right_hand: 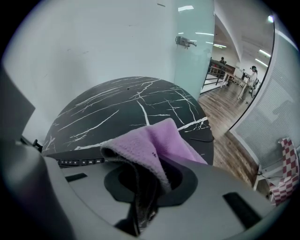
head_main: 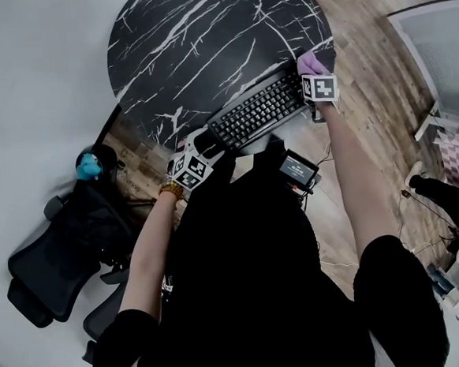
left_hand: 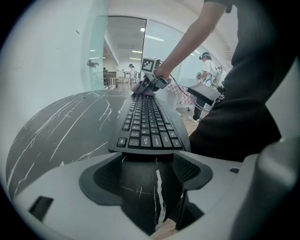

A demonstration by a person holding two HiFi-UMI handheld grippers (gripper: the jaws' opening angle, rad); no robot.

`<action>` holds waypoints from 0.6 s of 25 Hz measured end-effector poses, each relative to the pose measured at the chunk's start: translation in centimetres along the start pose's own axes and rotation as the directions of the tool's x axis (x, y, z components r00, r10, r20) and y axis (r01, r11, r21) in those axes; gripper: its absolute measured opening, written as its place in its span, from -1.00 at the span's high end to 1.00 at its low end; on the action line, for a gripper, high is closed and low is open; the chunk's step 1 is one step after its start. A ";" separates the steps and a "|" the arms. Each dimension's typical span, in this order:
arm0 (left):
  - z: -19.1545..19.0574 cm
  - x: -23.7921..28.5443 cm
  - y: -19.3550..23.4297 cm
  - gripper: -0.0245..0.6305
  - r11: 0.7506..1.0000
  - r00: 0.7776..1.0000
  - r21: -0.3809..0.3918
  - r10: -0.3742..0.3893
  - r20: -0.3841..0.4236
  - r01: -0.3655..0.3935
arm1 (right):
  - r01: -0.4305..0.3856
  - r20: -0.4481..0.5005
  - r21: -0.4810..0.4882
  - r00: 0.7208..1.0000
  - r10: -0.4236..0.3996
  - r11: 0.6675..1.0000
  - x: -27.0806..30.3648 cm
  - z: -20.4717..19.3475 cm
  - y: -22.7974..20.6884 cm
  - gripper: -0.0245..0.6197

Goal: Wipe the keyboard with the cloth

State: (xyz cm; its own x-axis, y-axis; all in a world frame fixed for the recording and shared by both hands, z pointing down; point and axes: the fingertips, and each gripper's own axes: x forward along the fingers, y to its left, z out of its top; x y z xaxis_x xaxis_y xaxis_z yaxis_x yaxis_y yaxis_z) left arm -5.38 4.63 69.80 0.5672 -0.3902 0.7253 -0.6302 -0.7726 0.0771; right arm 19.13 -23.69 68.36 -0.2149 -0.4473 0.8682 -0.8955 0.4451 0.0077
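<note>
A black keyboard (head_main: pixel 259 109) lies along the near edge of the round black marble table (head_main: pixel 202 38). At the keyboard's right end my right gripper (head_main: pixel 311 69) is shut on a purple cloth (head_main: pixel 311 60). In the right gripper view the cloth (right_hand: pixel 154 145) bulges out of the right gripper (right_hand: pixel 145 187), and a strip of keyboard (right_hand: pixel 75 162) shows below it. My left gripper (head_main: pixel 206 143) is at the keyboard's left end. In the left gripper view the left gripper (left_hand: pixel 150 159) stands open, with the keyboard's end (left_hand: pixel 150 140) right at its tips. The cloth (left_hand: pixel 143 89) shows at the far end.
A black office chair (head_main: pixel 61 255) stands at the left on the wooden floor, with a blue object (head_main: pixel 88 166) beside it. A small black device with a screen (head_main: pixel 298 169) hangs at the person's waist. The table's near edge lies under the left gripper's jaws.
</note>
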 end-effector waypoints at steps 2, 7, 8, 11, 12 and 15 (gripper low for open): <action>0.0 0.0 0.0 -0.07 1.000 1.000 -0.002 -0.002 -0.001 0.002 | -0.014 0.004 0.010 1.000 0.013 1.000 -0.1 -0.1 0.6 0.74; -0.1 0.1 0.0 -0.07 1.000 1.000 -0.006 -0.004 -0.002 0.004 | -0.001 0.015 0.023 1.000 0.000 1.000 0.0 -0.2 0.8 0.74; -0.1 0.2 0.1 -0.07 1.000 1.000 -0.005 -0.003 -0.002 0.003 | -0.002 0.016 0.027 1.000 0.001 1.000 -0.1 -0.2 0.9 0.74; -0.1 0.2 0.0 -0.07 1.000 1.000 -0.008 -0.005 -0.003 0.005 | -0.001 0.019 0.034 1.000 0.000 0.999 -0.3 -0.3 1.0 0.74; -0.1 0.2 0.0 -0.07 1.000 1.000 -0.009 -0.006 -0.004 0.006 | -0.005 0.017 0.037 1.000 0.004 0.999 -0.4 -0.4 1.1 0.74; -0.2 0.2 0.0 -0.07 1.000 1.000 -0.011 -0.008 -0.005 0.008 | -0.027 0.008 0.028 1.000 0.027 0.999 -0.5 -0.8 2.2 0.74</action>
State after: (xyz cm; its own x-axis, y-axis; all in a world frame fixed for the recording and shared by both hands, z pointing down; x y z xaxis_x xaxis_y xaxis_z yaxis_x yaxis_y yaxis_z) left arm -5.37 4.70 70.05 0.5693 -0.3818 0.7281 -0.6314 -0.7702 0.0898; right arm 17.57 -21.83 68.32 -0.2424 -0.4415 0.8639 -0.8998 0.4352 -0.0301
